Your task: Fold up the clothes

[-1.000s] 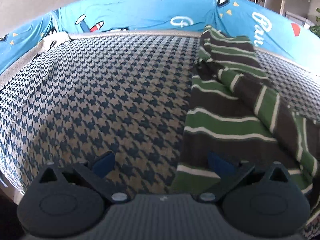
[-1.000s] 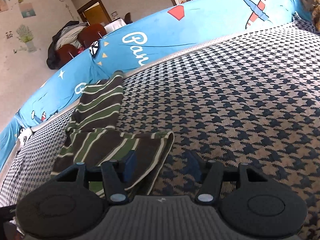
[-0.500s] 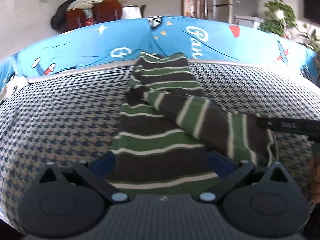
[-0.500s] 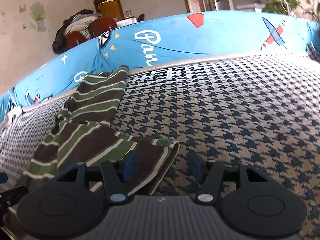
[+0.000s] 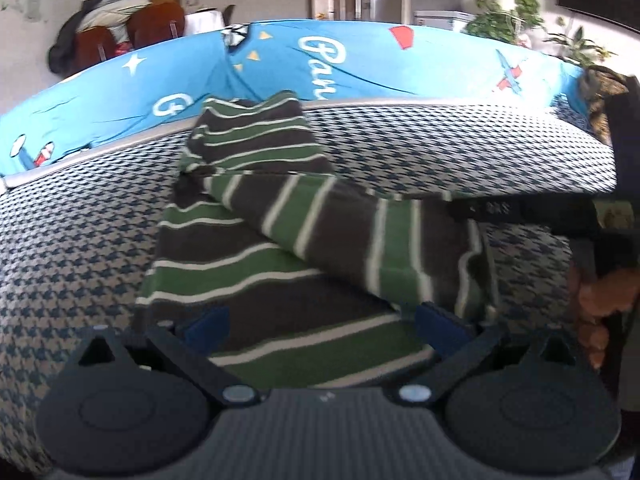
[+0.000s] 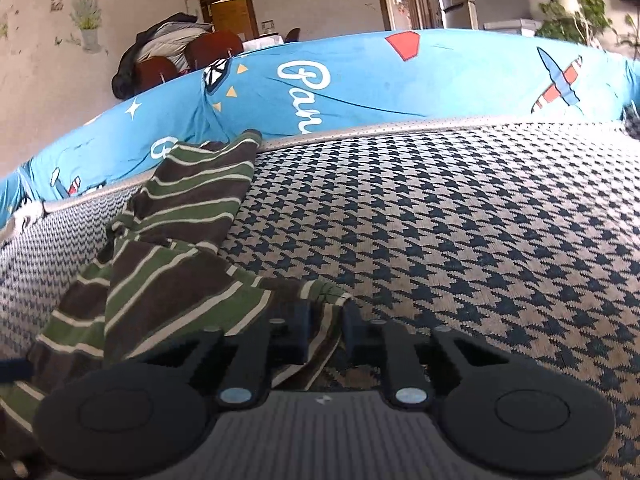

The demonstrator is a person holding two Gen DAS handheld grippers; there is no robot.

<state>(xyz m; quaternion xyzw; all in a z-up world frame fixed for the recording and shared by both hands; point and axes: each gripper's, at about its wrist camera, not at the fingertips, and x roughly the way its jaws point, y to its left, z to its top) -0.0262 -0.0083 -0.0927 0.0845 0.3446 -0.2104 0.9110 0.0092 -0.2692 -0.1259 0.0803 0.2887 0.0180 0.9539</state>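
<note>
A green and brown striped garment [image 5: 256,248] lies lengthwise on the houndstooth surface [image 5: 80,240], one sleeve folded across it to the right. My left gripper [image 5: 324,326] is open, its blue-padded fingers straddling the garment's near hem. In the right wrist view the same striped garment [image 6: 176,280] lies at the left. My right gripper [image 6: 326,334] is shut on the sleeve's cuff edge. The right tool also shows in the left wrist view as a dark bar [image 5: 520,210] at the sleeve end, held by a hand [image 5: 604,292].
A blue printed cushion [image 5: 360,64] runs along the far edge of the houndstooth surface [image 6: 460,240]. Behind it are chairs with piled clothes [image 6: 168,52], a fridge and a plant [image 6: 572,4]. Bare houndstooth spreads to the right of the garment.
My left gripper swung right until the garment's hem sat between its open fingers. My right gripper closed on the sleeve cuff; it stood open around it half a second ago.
</note>
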